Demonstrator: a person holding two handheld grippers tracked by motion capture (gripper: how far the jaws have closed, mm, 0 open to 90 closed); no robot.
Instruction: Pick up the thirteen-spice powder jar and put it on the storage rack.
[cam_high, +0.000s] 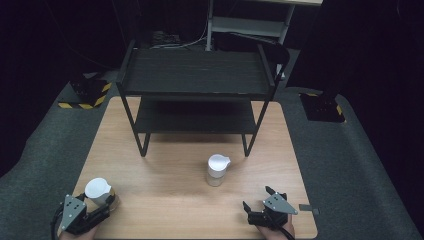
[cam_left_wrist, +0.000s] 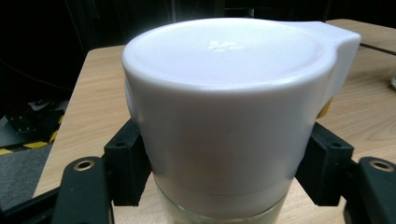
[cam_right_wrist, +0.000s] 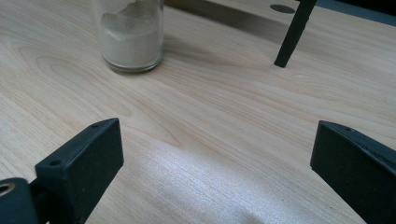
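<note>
A glass jar with a white spouted lid (cam_left_wrist: 229, 93) stands at the table's near left corner, and my left gripper (cam_left_wrist: 224, 168) is shut on it, a black pad (cam_left_wrist: 126, 163) pressing each side just below the lid. From above, that jar (cam_high: 98, 191) sits in front of the left gripper (cam_high: 102, 202). A second white-lidded jar (cam_high: 217, 170) stands upright mid-table; its glass (cam_right_wrist: 132, 37) holds pale sandy powder. My right gripper (cam_high: 256, 197) rests at the near right edge, open, with bare wood between its jaws (cam_right_wrist: 215, 163), well short of that jar.
A black two-tier shelf rack (cam_high: 195, 85) stands on the far half of the wooden table (cam_high: 165, 205); one of its legs (cam_right_wrist: 294, 32) is planted beyond the second jar. Dark grey floor surrounds the table, with yellow-black marked blocks (cam_high: 87, 92) at the far left.
</note>
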